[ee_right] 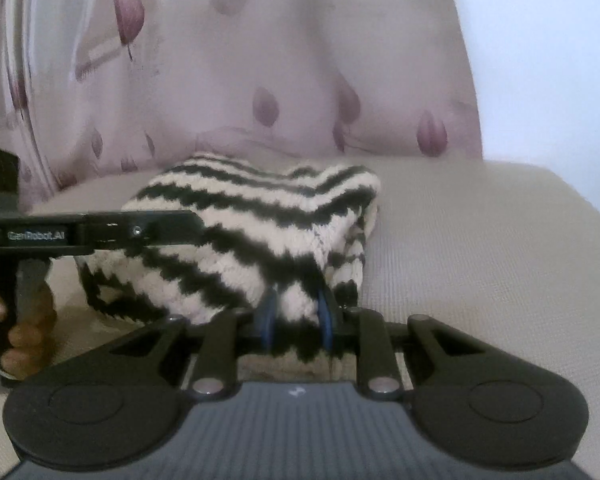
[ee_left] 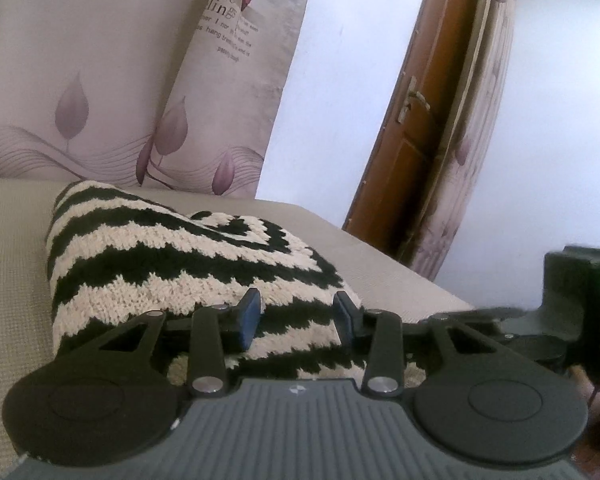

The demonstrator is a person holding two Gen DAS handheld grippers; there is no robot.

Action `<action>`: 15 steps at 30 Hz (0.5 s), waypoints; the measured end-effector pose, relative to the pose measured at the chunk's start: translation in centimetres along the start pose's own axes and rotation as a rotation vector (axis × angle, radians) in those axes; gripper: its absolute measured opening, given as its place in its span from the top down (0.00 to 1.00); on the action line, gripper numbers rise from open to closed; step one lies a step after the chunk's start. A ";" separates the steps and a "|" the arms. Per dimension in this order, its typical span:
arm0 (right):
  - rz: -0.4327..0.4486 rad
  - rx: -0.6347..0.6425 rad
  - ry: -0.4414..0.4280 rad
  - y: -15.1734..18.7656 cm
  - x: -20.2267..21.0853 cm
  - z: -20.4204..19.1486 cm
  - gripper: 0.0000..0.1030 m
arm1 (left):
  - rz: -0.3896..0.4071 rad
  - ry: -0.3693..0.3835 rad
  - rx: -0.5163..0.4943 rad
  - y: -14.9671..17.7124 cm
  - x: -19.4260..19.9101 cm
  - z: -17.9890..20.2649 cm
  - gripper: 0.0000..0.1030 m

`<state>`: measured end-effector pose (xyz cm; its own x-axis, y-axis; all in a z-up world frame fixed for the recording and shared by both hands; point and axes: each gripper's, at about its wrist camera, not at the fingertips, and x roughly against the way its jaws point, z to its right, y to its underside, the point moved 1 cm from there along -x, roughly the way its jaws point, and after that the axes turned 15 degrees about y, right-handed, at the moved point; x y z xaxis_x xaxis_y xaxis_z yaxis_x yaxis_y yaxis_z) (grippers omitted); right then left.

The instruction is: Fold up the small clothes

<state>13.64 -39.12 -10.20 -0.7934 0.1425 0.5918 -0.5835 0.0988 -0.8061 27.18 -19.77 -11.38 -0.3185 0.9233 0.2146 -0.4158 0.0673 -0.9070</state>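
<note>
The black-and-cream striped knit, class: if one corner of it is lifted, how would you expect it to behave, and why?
The striped knit is probably floppy: it lies in soft folds, so a lifted corner would likely drag the rest. Its fuzzy, thick yarn suggests good grip, not slipperiness; the right gripper jaws pinch a fold. On the beige cushion it would likely bunch rather than slide if pushed.

Each gripper has a ribbed grey body flanked by two round black discs, with black link arms pinned by silver screws. The left gripper [ee_left: 296,312] carries dark blue pads. At the right edge of the left wrist view a green light glows. At middle left of the right wrist view, white lettering reads "GenRobot.AI".
</note>
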 end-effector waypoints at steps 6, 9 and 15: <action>-0.002 -0.032 -0.001 0.3 -0.3 0.3 0.77 | 0.021 -0.114 -0.062 -0.4 1.6 2.3 0.36; -0.011 -0.060 -0.014 0.4 -0.4 0.7 0.76 | 0.083 -0.222 -0.060 -0.8 3.6 3.0 0.03; -0.041 -0.123 -0.034 0.3 -0.9 1.6 0.65 | -0.006 -0.343 -0.051 -0.8 3.7 1.8 0.03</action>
<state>13.87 -40.80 -10.98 -0.7757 0.1027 0.6227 -0.5919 0.2239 -0.7743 24.80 -17.10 -9.17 -0.5879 0.7424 0.3212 -0.3784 0.0986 -0.9204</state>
